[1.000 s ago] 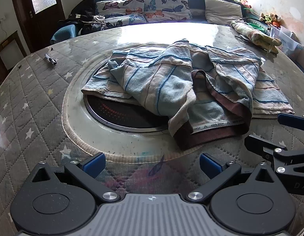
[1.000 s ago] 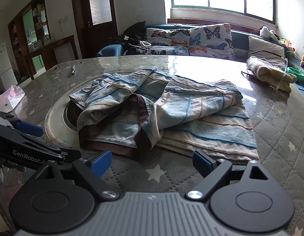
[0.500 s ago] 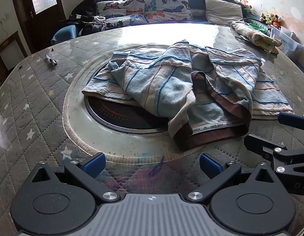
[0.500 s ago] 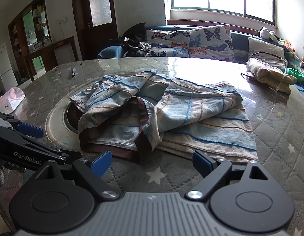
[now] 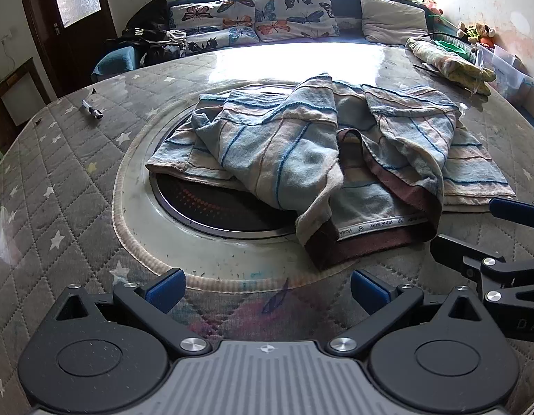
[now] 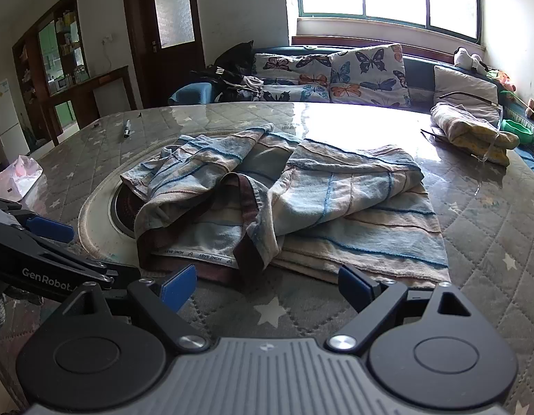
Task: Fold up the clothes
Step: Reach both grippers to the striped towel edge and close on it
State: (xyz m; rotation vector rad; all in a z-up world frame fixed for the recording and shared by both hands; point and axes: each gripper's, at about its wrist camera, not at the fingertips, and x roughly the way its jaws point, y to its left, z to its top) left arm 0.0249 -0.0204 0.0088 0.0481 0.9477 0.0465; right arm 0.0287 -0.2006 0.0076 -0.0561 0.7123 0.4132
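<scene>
Left wrist view, left gripper (image 5: 267, 287) spread wide and empty, right gripper (image 6: 267, 285) likewise released, striped garment (image 5: 322, 159) crumpled mid-table (image 5: 59, 180), partly covering round inset, just ahead of both.

left hand-held gripper (image 5: 267, 285) jaws spread wide, empty, right hand-held gripper (image 6: 267, 283) likewise, side by side

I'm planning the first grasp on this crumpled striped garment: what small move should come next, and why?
Probably ease the right gripper forward to the brown waistband. Both grippers are open and empty, the left gripper too, and the striped garment lies bunched, waistband edge nearest.
</scene>
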